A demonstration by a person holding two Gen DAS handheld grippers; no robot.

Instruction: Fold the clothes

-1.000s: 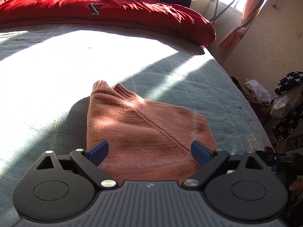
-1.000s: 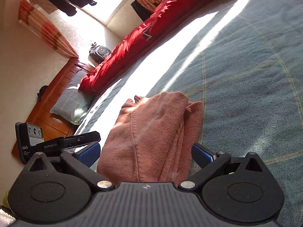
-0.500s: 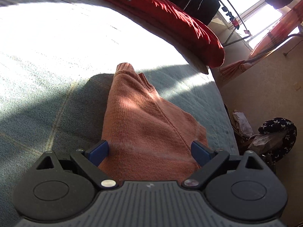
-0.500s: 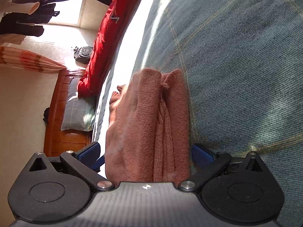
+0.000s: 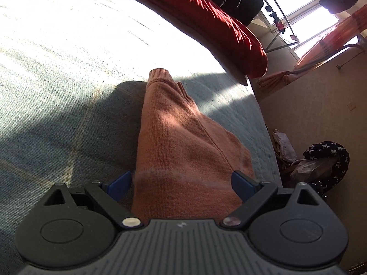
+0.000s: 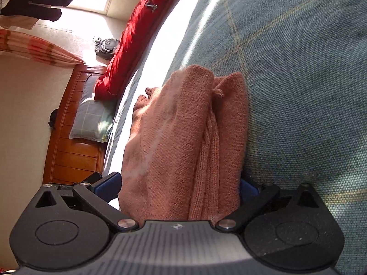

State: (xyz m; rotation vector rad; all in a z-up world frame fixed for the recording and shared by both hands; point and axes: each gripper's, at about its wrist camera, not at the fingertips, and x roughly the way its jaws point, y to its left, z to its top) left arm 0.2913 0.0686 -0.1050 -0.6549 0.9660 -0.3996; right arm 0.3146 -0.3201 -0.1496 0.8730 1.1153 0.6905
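A: What differs from a second ago?

B: Both cameras have tilted and moved closer; the folded salmon-pink sweater (image 5: 183,151) now fills the gap of each claw.

A: Their state?

B: The left gripper (image 5: 183,181) is spread wide, as is the right gripper (image 6: 181,186), each straddling the sweater's near edge.

A: Counts?

B: One sweater, lying on the grey-green bedspread (image 5: 57,105); one red duvet (image 5: 206,16) beyond it; one pillow (image 6: 91,119) beside the duvet.
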